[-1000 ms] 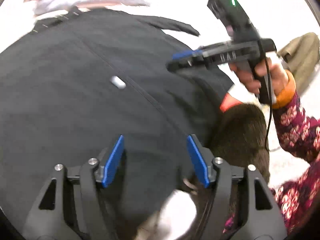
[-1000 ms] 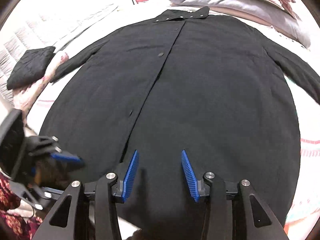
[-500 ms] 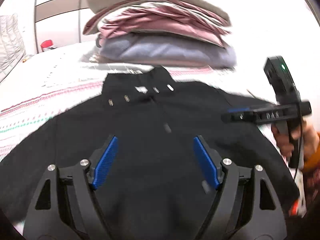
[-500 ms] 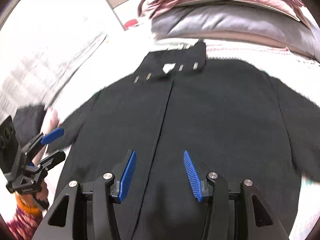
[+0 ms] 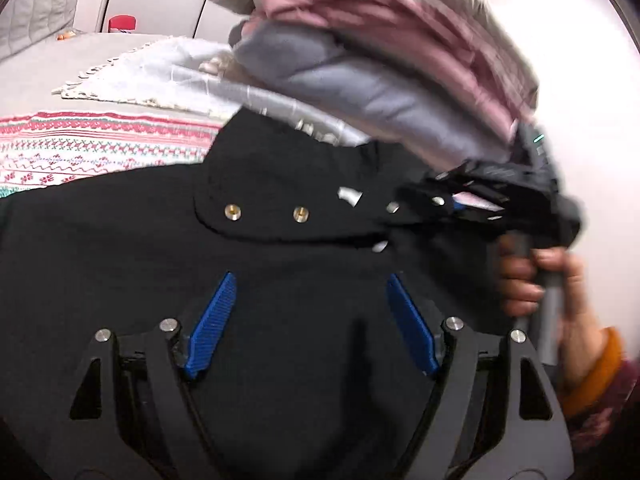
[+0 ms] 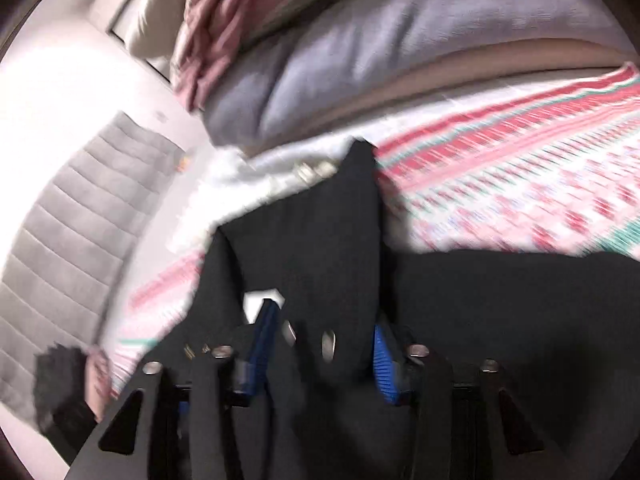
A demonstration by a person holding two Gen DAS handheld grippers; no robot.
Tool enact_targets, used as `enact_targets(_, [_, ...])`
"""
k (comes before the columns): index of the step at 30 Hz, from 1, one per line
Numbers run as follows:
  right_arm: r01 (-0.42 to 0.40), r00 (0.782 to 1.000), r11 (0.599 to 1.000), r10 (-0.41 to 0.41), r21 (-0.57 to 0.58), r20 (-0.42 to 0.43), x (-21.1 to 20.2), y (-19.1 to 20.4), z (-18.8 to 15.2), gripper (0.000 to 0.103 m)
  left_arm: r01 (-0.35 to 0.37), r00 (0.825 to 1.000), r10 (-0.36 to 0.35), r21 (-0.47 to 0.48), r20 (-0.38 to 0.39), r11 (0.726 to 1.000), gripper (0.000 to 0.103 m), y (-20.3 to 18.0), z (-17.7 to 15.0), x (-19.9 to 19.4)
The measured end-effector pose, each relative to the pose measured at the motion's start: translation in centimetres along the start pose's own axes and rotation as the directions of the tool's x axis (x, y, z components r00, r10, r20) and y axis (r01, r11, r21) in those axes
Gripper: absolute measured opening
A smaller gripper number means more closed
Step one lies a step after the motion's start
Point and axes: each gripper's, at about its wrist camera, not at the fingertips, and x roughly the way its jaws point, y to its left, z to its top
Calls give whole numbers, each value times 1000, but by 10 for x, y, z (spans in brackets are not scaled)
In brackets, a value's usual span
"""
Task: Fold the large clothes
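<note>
While the black coat (image 5: 120, 264) lies flat, unfolded, on the bed (image 5: 80, 140), right tongs (image 6: 320, 344) are closing around its collar (image 6: 320, 248); left tongs (image 5: 310, 320) hover released just short. Folding barely begun.

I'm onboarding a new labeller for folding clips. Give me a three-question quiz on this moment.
1. True or false: the left gripper has its jaws apart, gripping nothing.
2. What part of the black coat lies between the closing jaws of the right gripper? A) hem B) collar C) cuff
3. Fill in: behind the collar sits a stack of folded ____.

Key: 1 true; 2 B; 3 bedding.
</note>
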Motion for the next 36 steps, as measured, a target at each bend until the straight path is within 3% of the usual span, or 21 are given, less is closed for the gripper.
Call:
enact_targets(2, [-76,997,997,75,34,30,2,1,7,6,12,1000,-12,-17,7,1000,78,5,0,-2])
enact_targets(4, [-202,977,973,191,114,100,-11,-4,8,5,19,1000,-20,-32,-4,999,78,9,-1,-2])
enact_targets(6, [-312,940,931,274,189,202,-30,-23,3,4,29,999,-29,-39,-18,999,78,9,-2,1])
enact_targets(7, [-312,937,917,254,248,240,-37,-42,-2,4,28,999,-29,-34,-20,999,78,8,-2,1])
enact_targets(8, [-269,951,918,206,290,231,-37,-54,-5,4,29,999,-30,-30,-21,999,78,8,0,4])
enact_targets(10, [-60,995,923,24,381,99,-15,-87,-17,0,33,999,-33,-13,-35,999,78,4,-1,7])
enact_targets(12, [-45,994,940,8,337,112,-13,-84,-22,2,24,999,-24,-8,-46,1000,78,3,-2,8])
enact_targets(14, [37,993,960,-67,277,98,-15,-67,-18,8,29,999,-30,-17,-45,999,78,5,-1,9])
enact_targets(18, [217,967,970,-229,113,110,-22,-31,-13,18,30,998,-30,-16,-48,999,78,5,0,11])
enact_targets(20, [291,941,954,-298,69,160,-27,-16,-10,21,29,998,-29,-6,-48,1000,78,4,-1,11])
enact_targets(22, [375,897,927,-366,9,249,-36,3,-10,24,27,998,-27,-4,-49,1000,78,3,-1,12])
enact_targets(24, [387,888,920,-356,-55,290,-38,21,-9,25,27,998,-27,-7,-52,1000,78,4,-1,13])
enact_targets(27, [361,923,911,-319,-199,215,-14,42,-18,24,26,998,-27,-10,-53,1000,78,5,-1,13])
enact_targets(28, [380,922,898,-348,-221,169,1,42,-21,24,24,998,-25,-12,-54,1000,78,5,-1,13])
enact_targets(30, [441,898,875,-431,-202,94,21,27,-26,22,29,997,-29,-13,-65,1000,78,5,-2,13])
enact_targets(31, [419,908,892,-405,-173,112,15,20,-28,22,32,997,-33,-11,-69,999,79,4,-2,13])
enact_targets(33, [428,902,894,-415,-131,115,2,15,-30,22,28,997,-27,2,-79,1000,79,2,-1,11])
enact_targets(36, [417,907,905,-408,-88,104,-28,15,-42,31,-38,996,39,18,-83,999,79,-2,-2,3])
